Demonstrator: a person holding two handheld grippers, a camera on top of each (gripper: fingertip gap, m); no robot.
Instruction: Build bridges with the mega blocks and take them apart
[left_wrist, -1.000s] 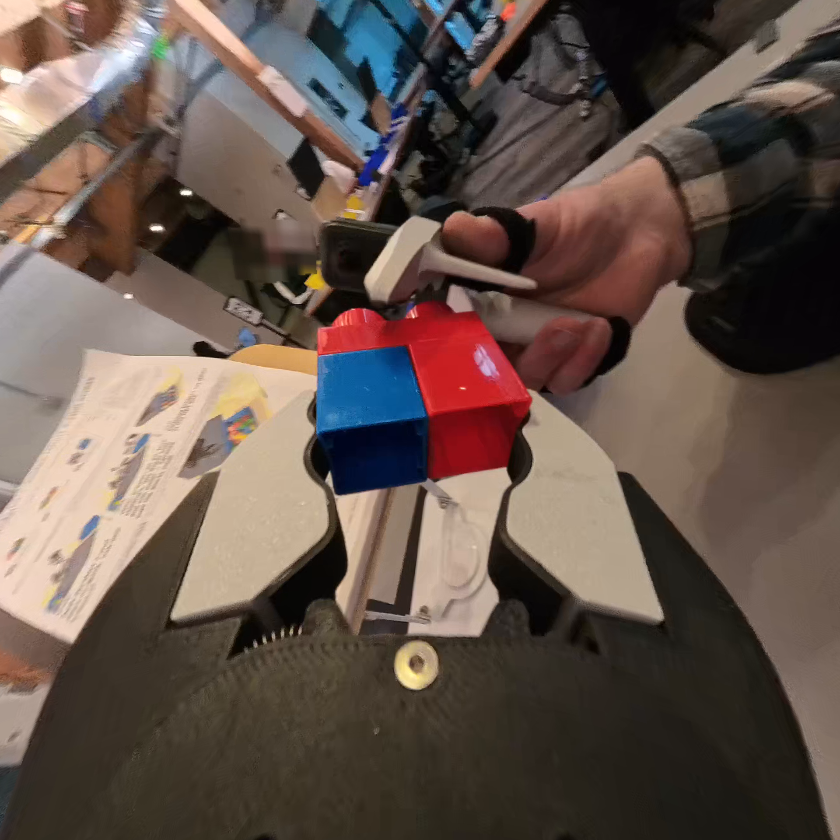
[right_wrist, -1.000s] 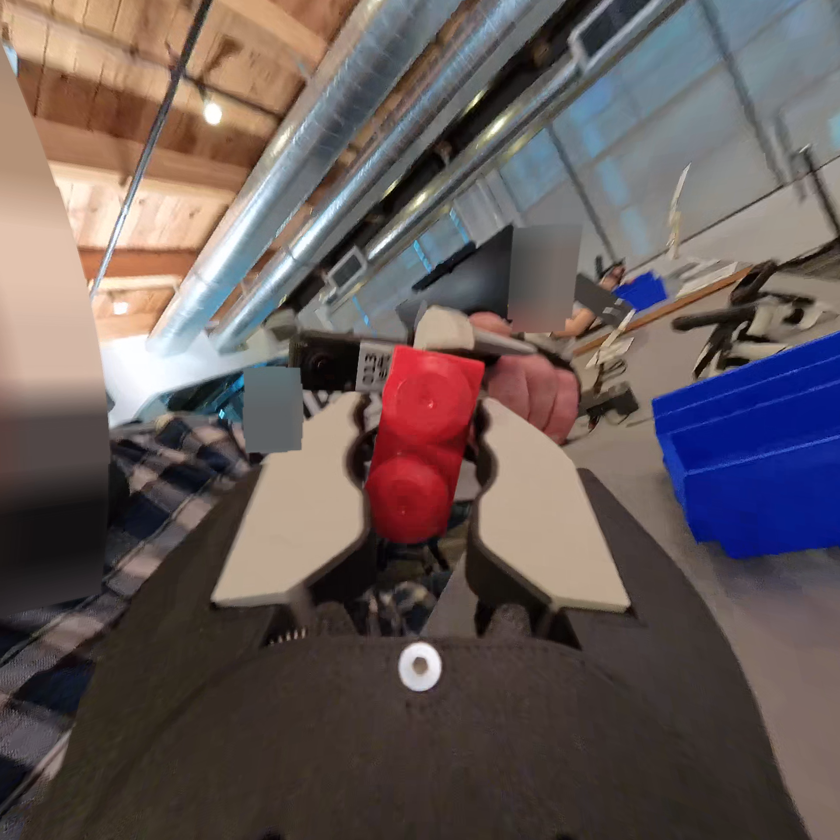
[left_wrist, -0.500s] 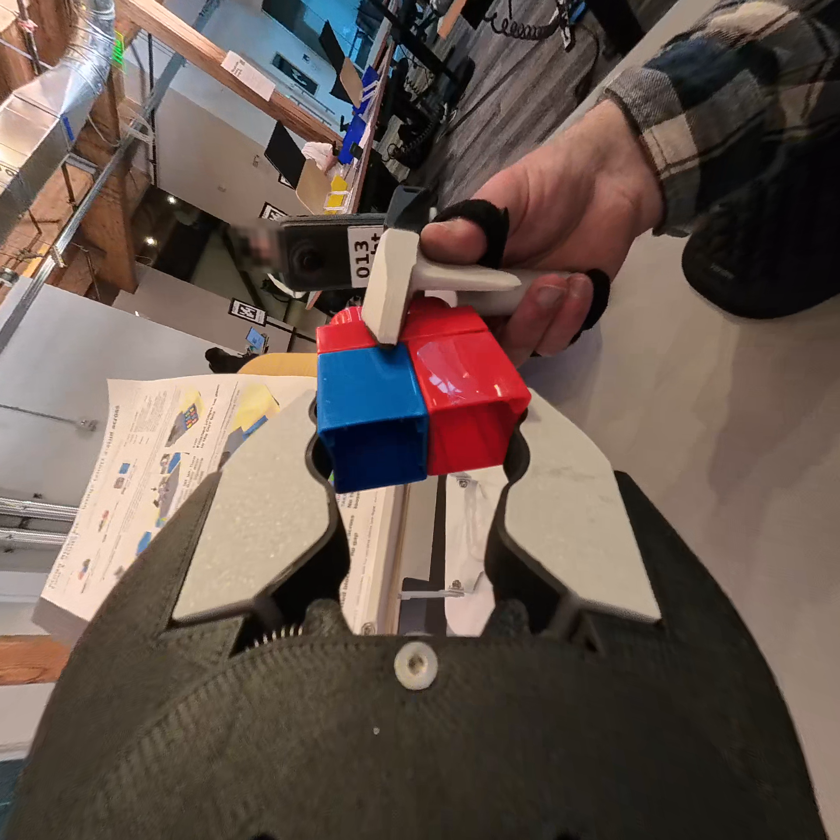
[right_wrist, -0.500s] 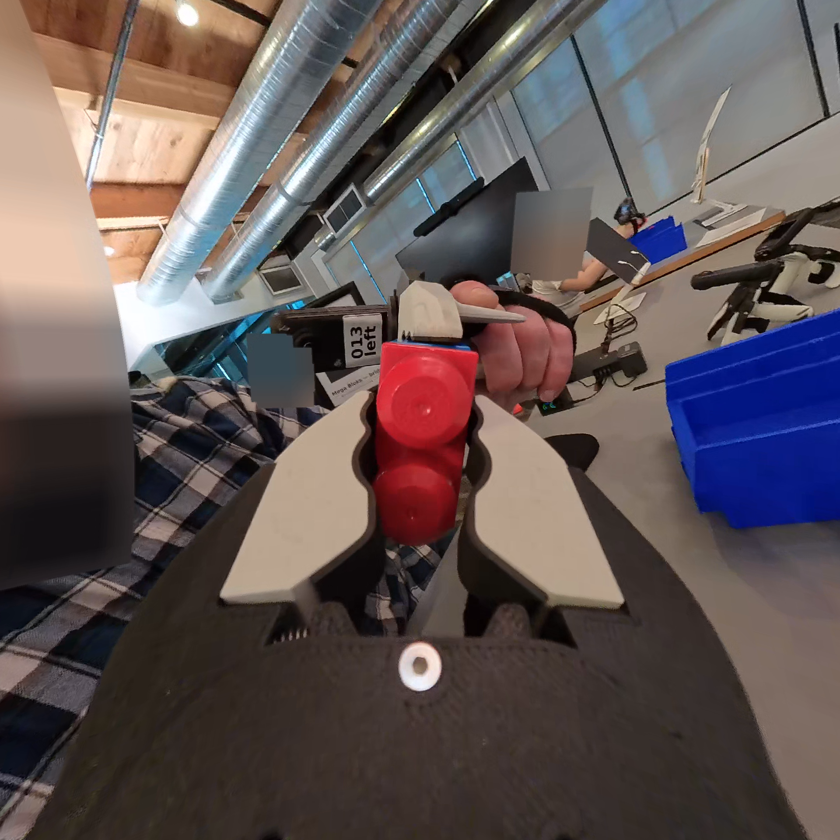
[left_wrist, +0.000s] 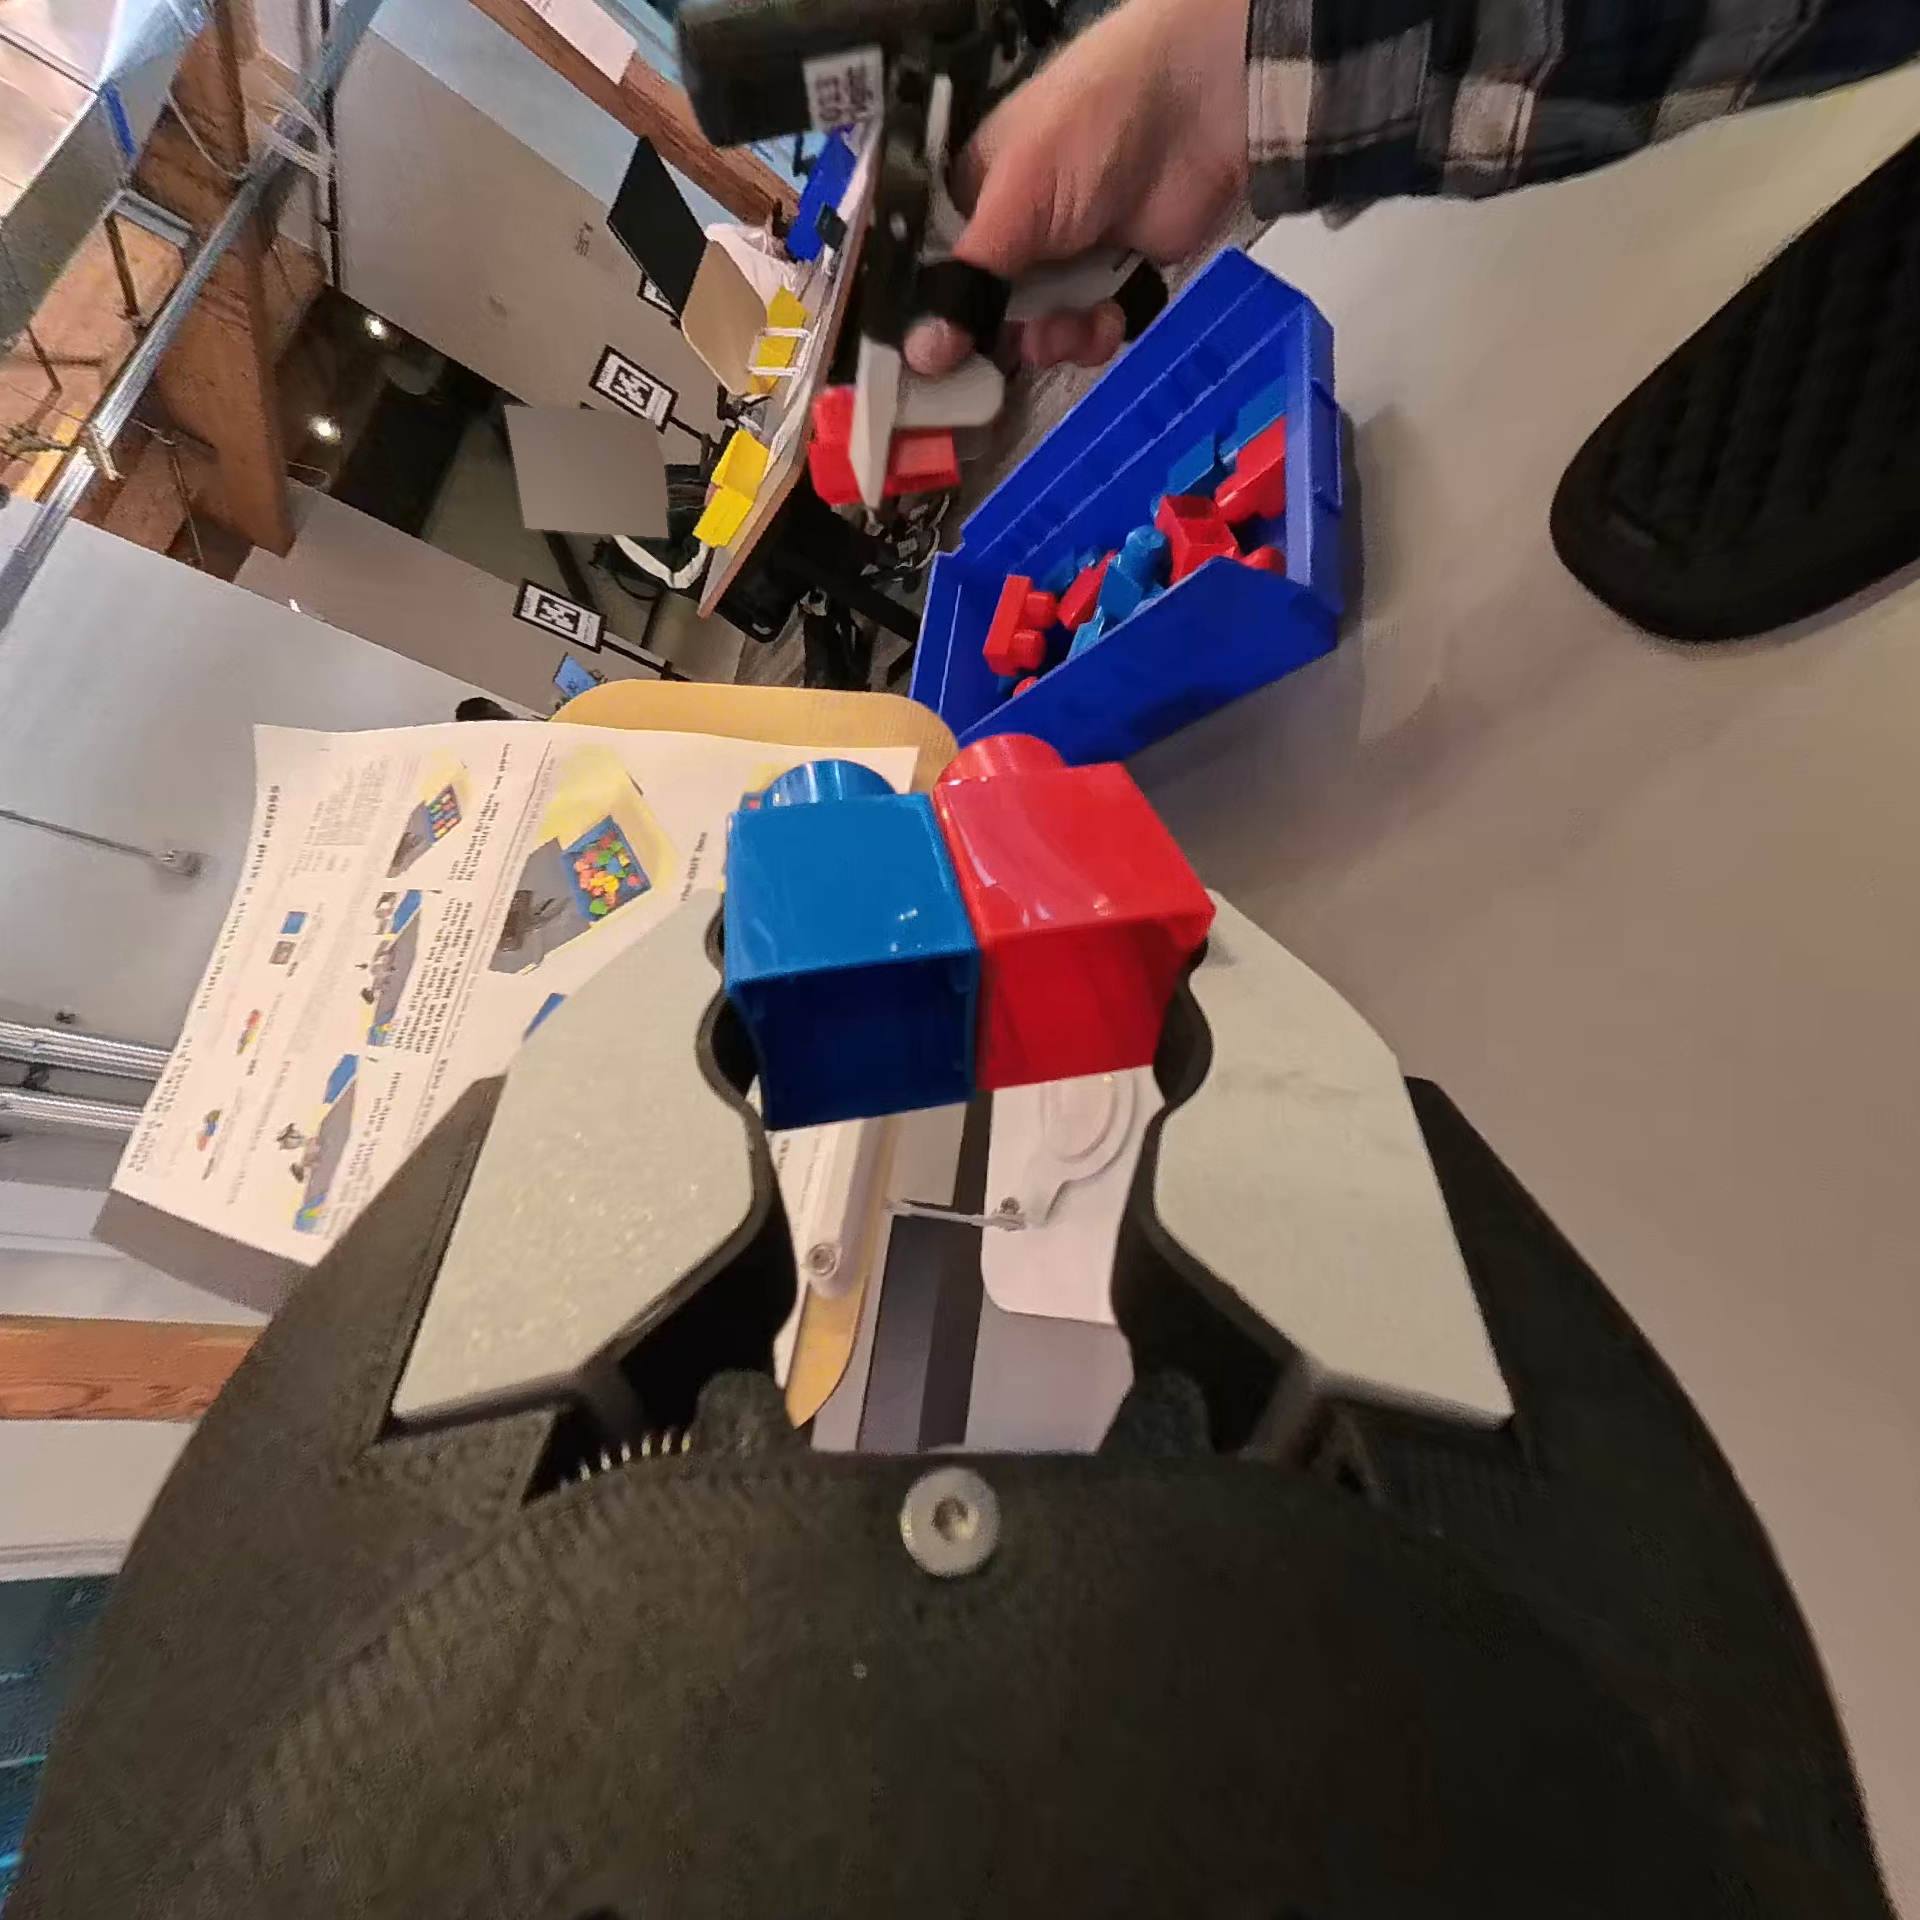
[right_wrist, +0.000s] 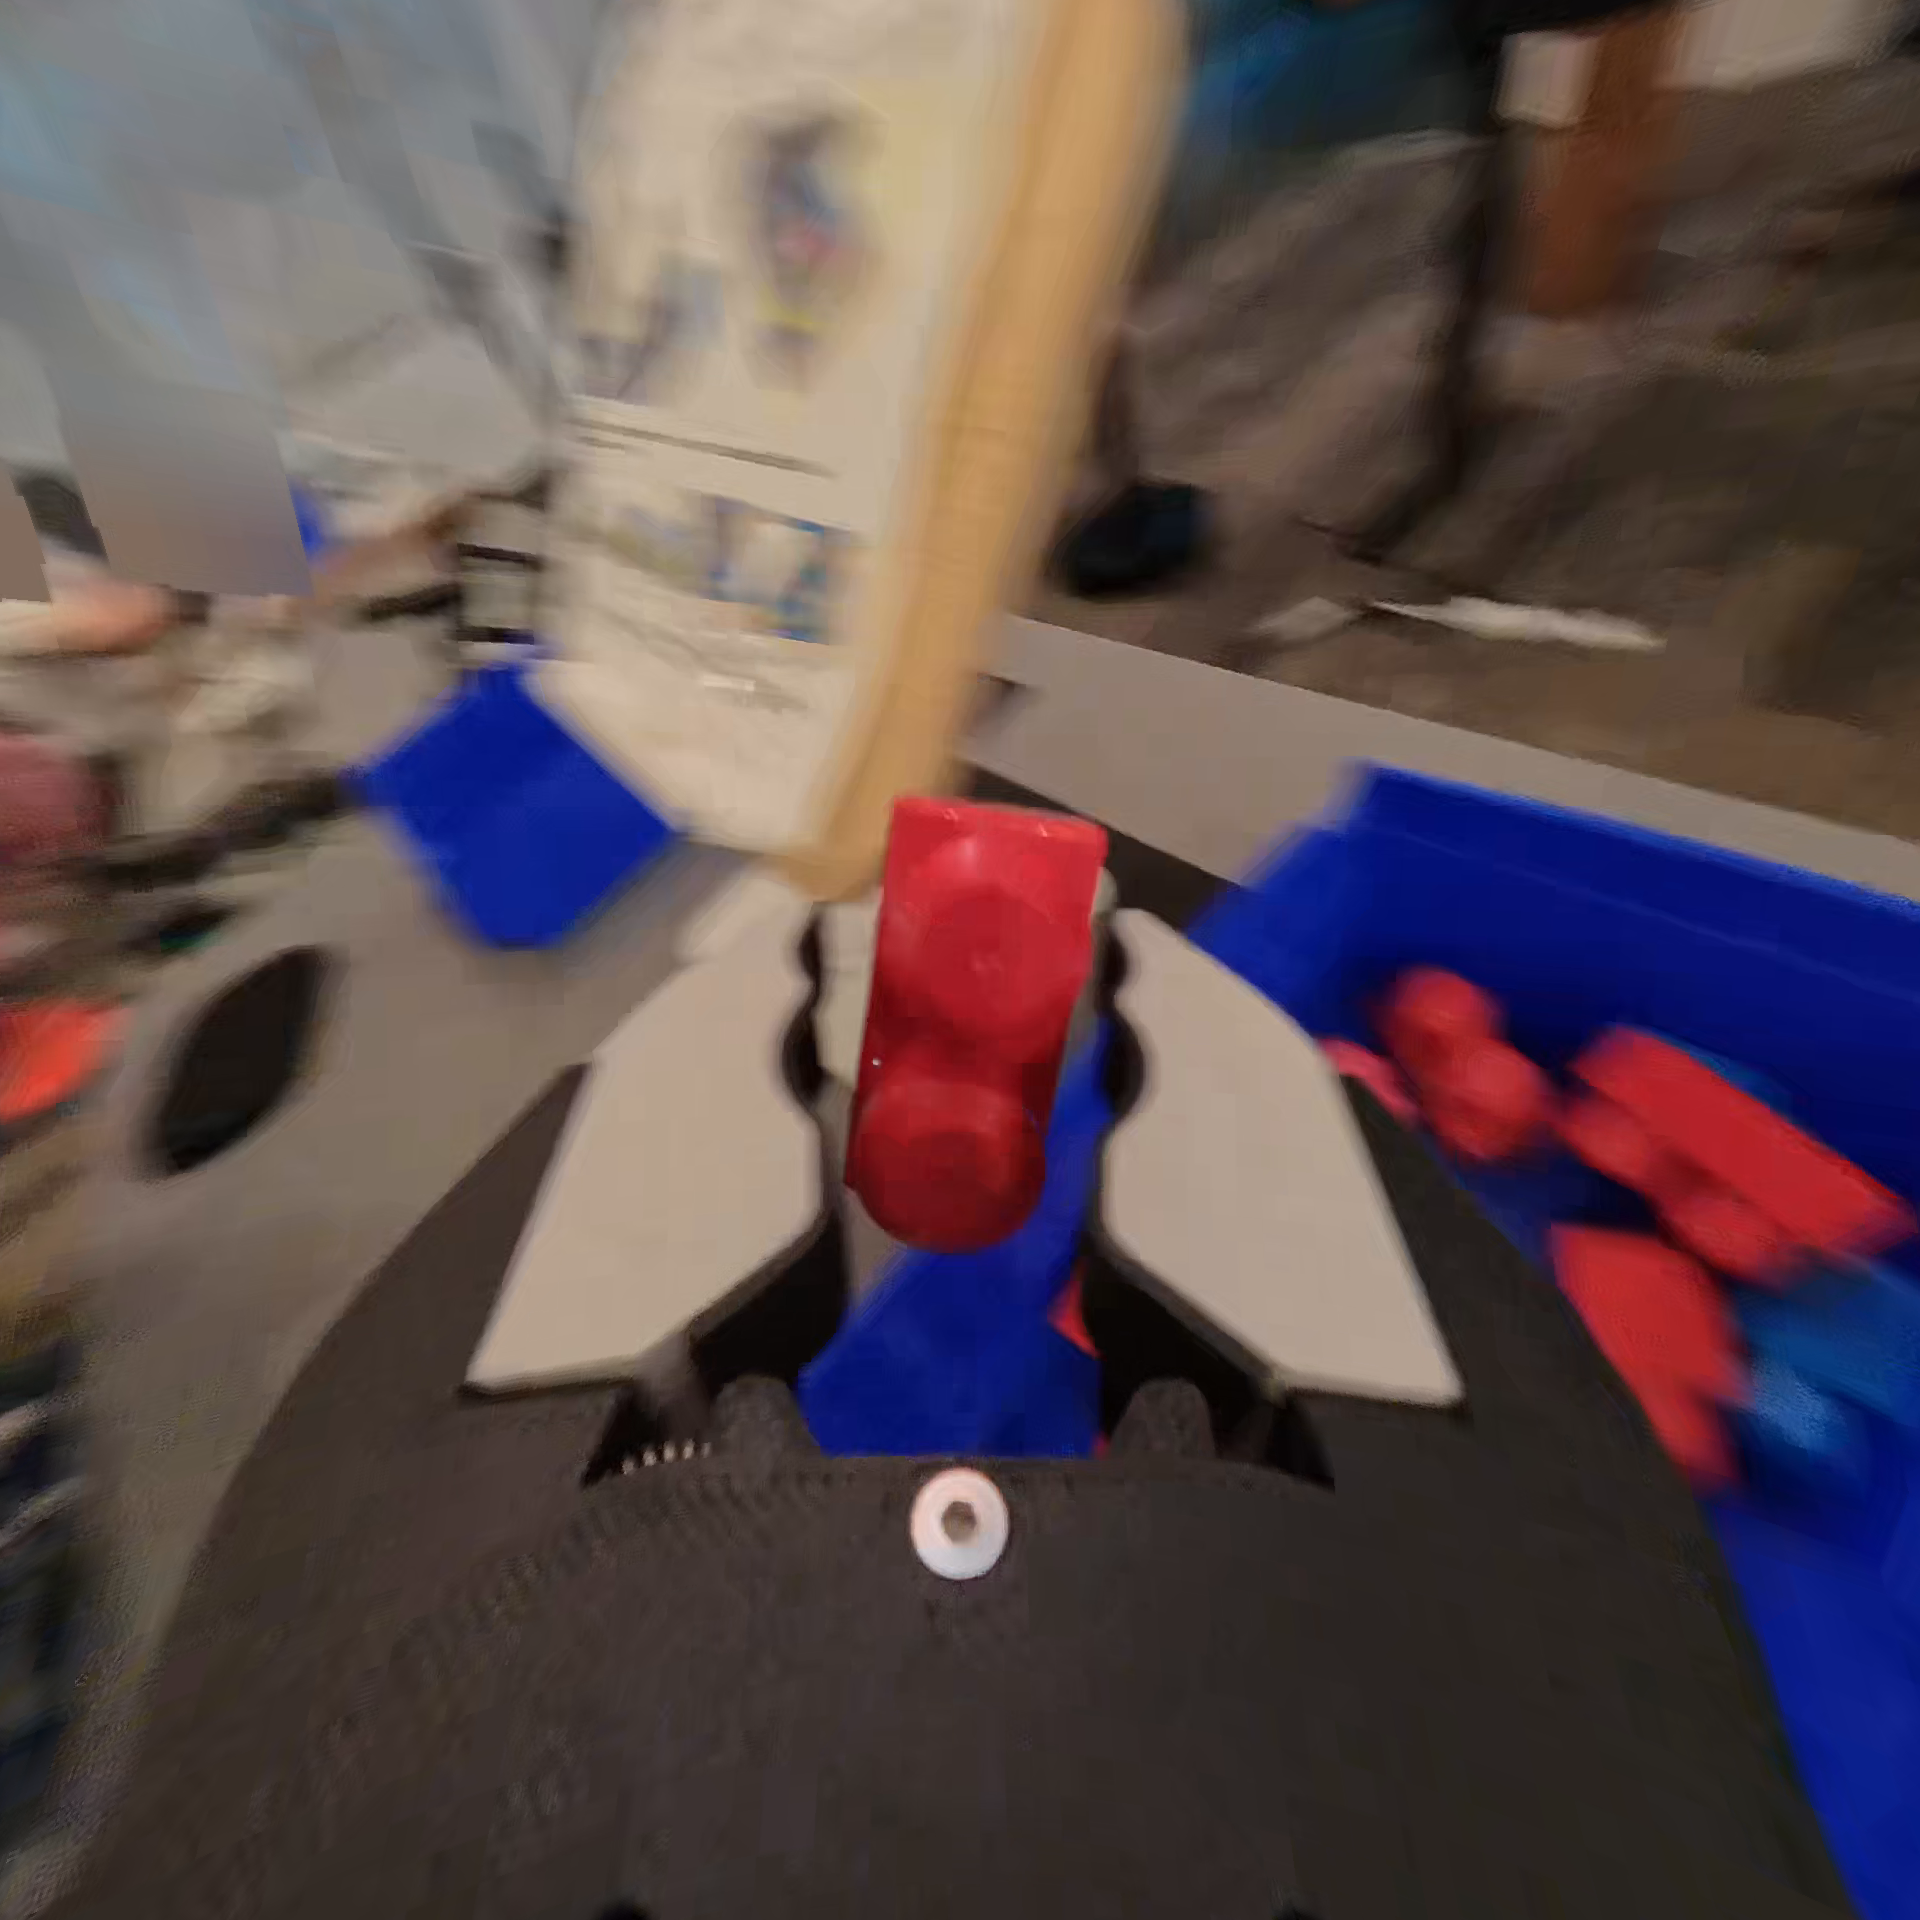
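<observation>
Now the bridge is in pieces. Left gripper (left_wrist: 961, 997), lower centre of the left wrist view, clamps a blue block (left_wrist: 852, 956) and a red block (left_wrist: 1070, 935) side by side, fingers pressed on the outer faces, one stud each pointing away. A second ago a long red block sat across those studs with the right gripper gripping it; that cap is off now, both studs bare. So disassembly is under way: top span removed, two legs left to separate.

Right gripper (right_wrist: 961, 1039) is closed on that two-stud red block (right_wrist: 966, 1029), mid-frame in its blurred view, studs facing the camera.

Farther out, upper centre of the left view, the same gripper and the person's hand (left_wrist: 1091, 177) have swung off over the blue bin (left_wrist: 1195, 665), which holds loose red and blue blocks. Likely a drop into the bin next.

Instruction sheet (left_wrist: 416, 935) stands at mid-left.
</observation>
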